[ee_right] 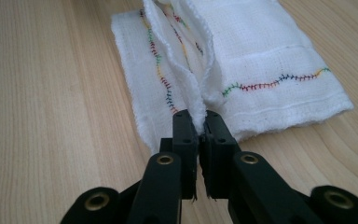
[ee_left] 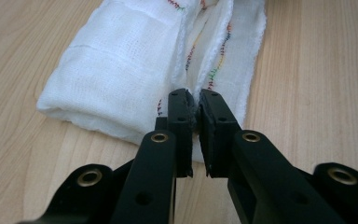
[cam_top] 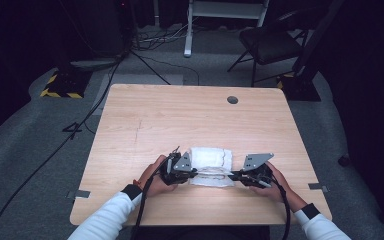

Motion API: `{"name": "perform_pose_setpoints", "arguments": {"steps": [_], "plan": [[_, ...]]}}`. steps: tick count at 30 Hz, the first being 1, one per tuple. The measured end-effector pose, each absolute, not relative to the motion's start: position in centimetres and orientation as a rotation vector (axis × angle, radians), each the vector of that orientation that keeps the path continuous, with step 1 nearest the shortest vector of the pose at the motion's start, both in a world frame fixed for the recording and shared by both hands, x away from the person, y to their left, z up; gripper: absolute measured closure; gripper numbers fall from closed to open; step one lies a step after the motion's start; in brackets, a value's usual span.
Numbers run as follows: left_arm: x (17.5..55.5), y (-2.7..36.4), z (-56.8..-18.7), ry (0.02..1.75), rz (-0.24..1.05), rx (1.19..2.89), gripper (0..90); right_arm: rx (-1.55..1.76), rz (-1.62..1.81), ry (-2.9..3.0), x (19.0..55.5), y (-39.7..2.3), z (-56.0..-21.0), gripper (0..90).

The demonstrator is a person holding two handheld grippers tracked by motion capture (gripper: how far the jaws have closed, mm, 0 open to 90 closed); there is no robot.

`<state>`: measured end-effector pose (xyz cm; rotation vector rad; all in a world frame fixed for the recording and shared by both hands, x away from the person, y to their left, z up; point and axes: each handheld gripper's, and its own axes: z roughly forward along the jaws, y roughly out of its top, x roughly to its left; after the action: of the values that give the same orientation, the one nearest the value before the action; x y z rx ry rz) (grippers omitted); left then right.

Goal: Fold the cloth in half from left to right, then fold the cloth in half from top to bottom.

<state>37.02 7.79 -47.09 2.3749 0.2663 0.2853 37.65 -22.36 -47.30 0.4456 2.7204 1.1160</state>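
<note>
Folded white cloth (cam_top: 209,166) lies flat on the light wood tabletop (cam_top: 145,120), in the near half, well short of the round grommet hole (cam_top: 232,100) at the far edge and slightly nearer the person than the centre. Seen from the high view, its long axis runs left to right, short ends facing the two grippers. Weave is a loose gauze with wavy multicoloured stitching along the hems.

Left gripper (ee_left: 193,103) at the cloth's left short end, jaws together and clamped on a thin raised edge of cloth (ee_left: 121,65); a sliver of fabric sits between the pads. Folded layers run away from the jaws along their line, the thick roll of folds to the jaws' left in the left gripper view.

Right gripper (ee_right: 202,119) at the opposite short end, jaws likewise pinched shut on a lifted ridge of cloth (ee_right: 261,56). The ridge stands up from the flat layers and runs straight ahead of the jaws.

In the high view, both grippers (cam_top: 190,173) (cam_top: 235,175) point inward at each other across the cloth, a hand behind each, white sleeves entering from the near edge.
</note>
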Motion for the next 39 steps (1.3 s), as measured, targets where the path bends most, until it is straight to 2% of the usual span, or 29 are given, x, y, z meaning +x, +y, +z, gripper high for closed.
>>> {"name": "perform_pose_setpoints", "arguments": {"steps": [32,39], "plan": [[36.9,8.7,-48.5,0.268,0.177,2.405,76.9,0.452,1.047,2.772,37.5,-22.3,-48.6,83.8],[36.5,8.9,-47.7,0.288,0.19,2.385,62.7,0.491,1.099,2.714,37.0,-23.9,-48.0,75.8]]}}
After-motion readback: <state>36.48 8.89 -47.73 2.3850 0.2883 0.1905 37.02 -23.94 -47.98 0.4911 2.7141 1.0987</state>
